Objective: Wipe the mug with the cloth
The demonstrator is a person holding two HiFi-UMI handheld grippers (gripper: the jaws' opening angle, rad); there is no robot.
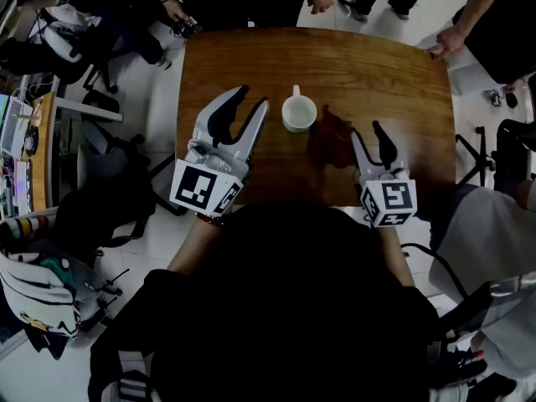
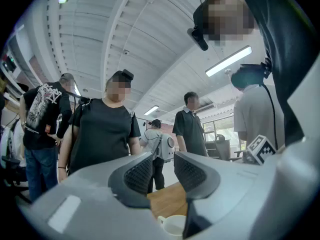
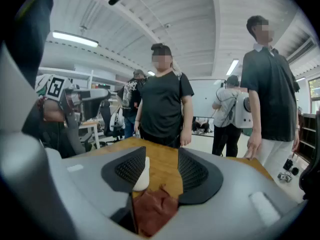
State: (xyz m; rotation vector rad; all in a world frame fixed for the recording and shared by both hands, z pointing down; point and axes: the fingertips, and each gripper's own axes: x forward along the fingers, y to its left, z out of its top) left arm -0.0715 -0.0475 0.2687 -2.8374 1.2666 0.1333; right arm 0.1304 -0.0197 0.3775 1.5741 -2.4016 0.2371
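A white mug (image 1: 299,111) stands upright near the middle of the wooden table (image 1: 385,74), handle toward the far side. A dark red-brown cloth (image 1: 329,137) lies crumpled on the table just right of the mug. My left gripper (image 1: 254,103) hovers left of the mug, jaws apart with nothing between them; its own view shows the mug (image 2: 172,225) low and just right of centre. My right gripper (image 1: 367,134) is open, just right of the cloth. In the right gripper view the cloth (image 3: 152,210) lies on the table below the gap, not clamped, and the mug (image 3: 141,176) peeks past the left jaw.
Several people stand round the table's far side and right end; a hand (image 1: 438,47) rests on the far right corner. Chairs and bags (image 1: 92,40) crowd the floor to the left. The table's near edge runs close under both grippers.
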